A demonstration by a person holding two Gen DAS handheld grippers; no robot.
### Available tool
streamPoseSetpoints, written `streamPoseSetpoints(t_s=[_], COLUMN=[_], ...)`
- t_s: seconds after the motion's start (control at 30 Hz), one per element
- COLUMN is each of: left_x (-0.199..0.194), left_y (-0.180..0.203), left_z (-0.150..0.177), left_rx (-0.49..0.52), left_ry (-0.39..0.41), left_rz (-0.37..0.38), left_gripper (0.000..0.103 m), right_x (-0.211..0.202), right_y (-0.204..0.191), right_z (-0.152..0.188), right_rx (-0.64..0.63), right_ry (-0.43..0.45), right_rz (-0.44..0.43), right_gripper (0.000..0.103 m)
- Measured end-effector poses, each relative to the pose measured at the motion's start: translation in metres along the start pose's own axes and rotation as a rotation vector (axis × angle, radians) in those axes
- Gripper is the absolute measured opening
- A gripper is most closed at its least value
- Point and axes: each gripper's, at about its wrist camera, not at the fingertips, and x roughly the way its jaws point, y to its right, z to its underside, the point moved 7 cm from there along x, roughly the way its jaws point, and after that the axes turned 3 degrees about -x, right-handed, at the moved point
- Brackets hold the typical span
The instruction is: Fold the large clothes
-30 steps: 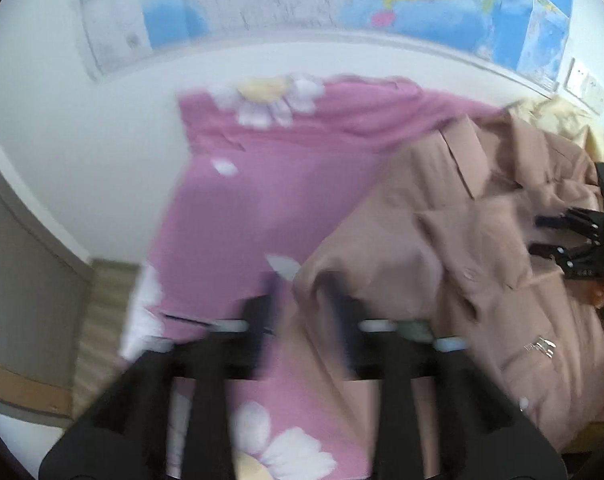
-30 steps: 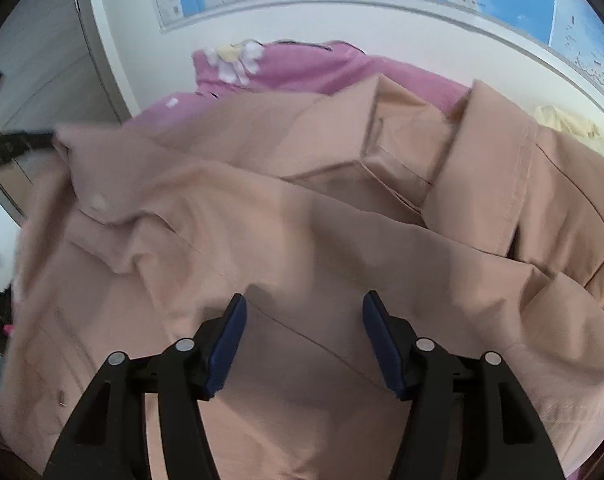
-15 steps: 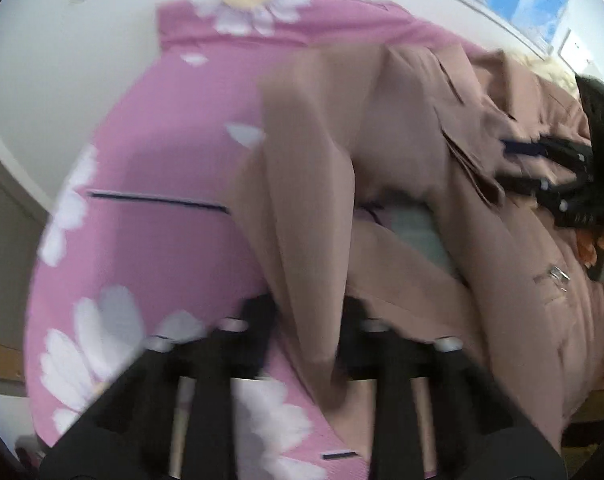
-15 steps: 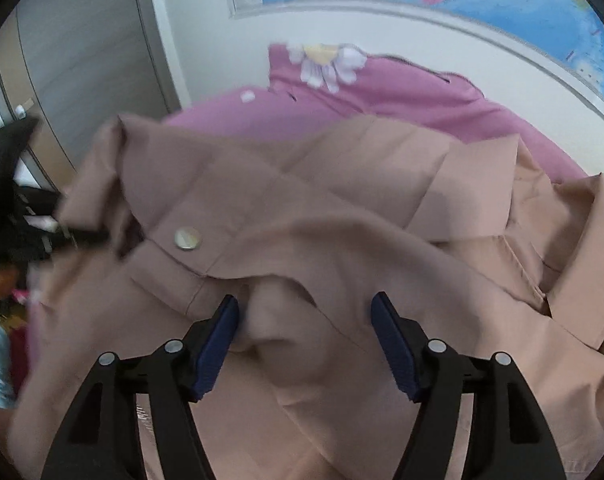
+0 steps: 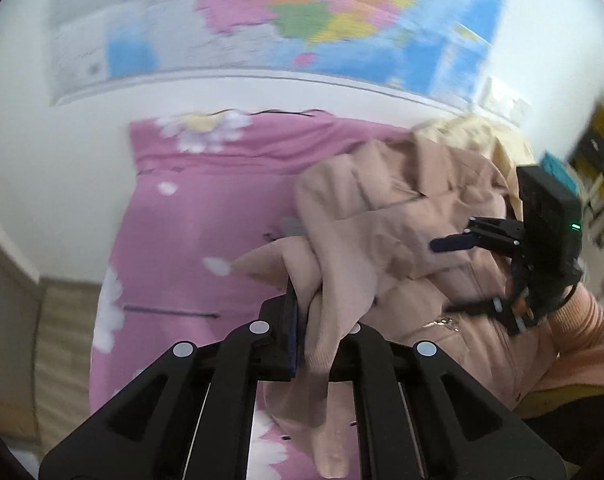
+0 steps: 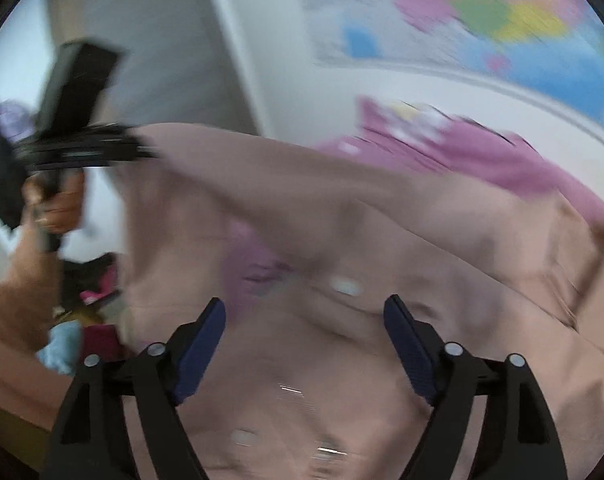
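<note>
Left gripper point(image 5: 302, 320) clamped on a bunched shirt point(image 5: 382, 220) edge; right gripper point(image 6: 302, 344) jaws just widened, nothing between. Fabric soft, floppy, light (slips easily). I'd grab w/ right at a seam.

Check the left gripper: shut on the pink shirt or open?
Shut on it. The left gripper pinches a bunched fold of the pink shirt, lifted off the floral sheet; cloth fills the narrow gap between its jaws.
</note>
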Motion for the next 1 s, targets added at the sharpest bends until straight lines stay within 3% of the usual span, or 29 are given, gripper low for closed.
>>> streamPoseSetpoints(t_s=[0.17,0.3,0.37,0.43,0.53,0.57,0.6,0.63,0.67,0.7,0.73,0.83,0.93,0.97,1.0], left_x=[0.012,0.025,0.029,0.03,0.029,0.029,0.03,0.031,0.032,0.033,0.034,0.031,0.019,0.013,0.004], left_y=[0.031,0.04,0.045,0.048,0.05,0.049,0.049,0.049,0.048,0.047,0.047,0.048,0.052,0.052,0.053], left_z=[-0.008,-0.01,-0.012,-0.014,-0.017,-0.018,-0.018,-0.018,-0.018,-0.017,-0.016,-0.016,-0.021,-0.024,-0.027], left_rx=[0.044,0.006,-0.001,0.0,-0.011,-0.02,-0.028,-0.04,-0.057,-0.067,-0.077,-0.095,-0.104,-0.104,-0.104], left_ry=[-0.014,-0.037,-0.045,-0.051,-0.052,-0.053,-0.053,-0.056,-0.061,-0.065,-0.07,-0.066,-0.033,-0.017,0.011], left_rz=[0.004,0.007,0.003,0.003,0.0,0.004,0.012,0.025,0.037,0.043,0.053,0.071,0.123,0.132,0.146], left_gripper=[0.008,0.008,0.008,0.008,0.008,0.008,0.008,0.008,0.008,0.008,0.008,0.011,0.022,0.032,0.053], right_x=[0.021,0.044,0.048,0.053,0.061,0.064,0.065,0.067,0.069,0.07,0.069,0.052,0.018,0.005,-0.007], right_y=[-0.057,-0.069,-0.073,-0.072,-0.066,-0.064,-0.063,-0.061,-0.06,-0.059,-0.055,-0.046,-0.035,-0.03,-0.024], right_z=[-0.014,-0.023,-0.024,-0.023,-0.023,-0.023,-0.024,-0.024,-0.024,-0.023,-0.023,-0.027,-0.033,-0.034,-0.036], right_rx=[-0.033,0.017,0.059,0.077,0.131,0.155,0.166,0.172,0.183,0.192,0.205,0.239,0.227,0.246,0.256], right_ry=[0.06,0.087,0.124,0.135,0.172,0.178,0.193,0.196,0.191,0.184,0.181,0.212,0.242,0.251,0.258], right_rz=[-0.13,-0.128,-0.116,-0.023,0.016,0.004,0.003,0.001,-0.015,-0.028,-0.034,-0.08,-0.106,-0.128,-0.149], right_gripper=[0.085,0.085,0.085,0.085,0.084,0.077,0.062,0.056,0.041,0.015,0.002,0.002,0.002,0.002,0.002])
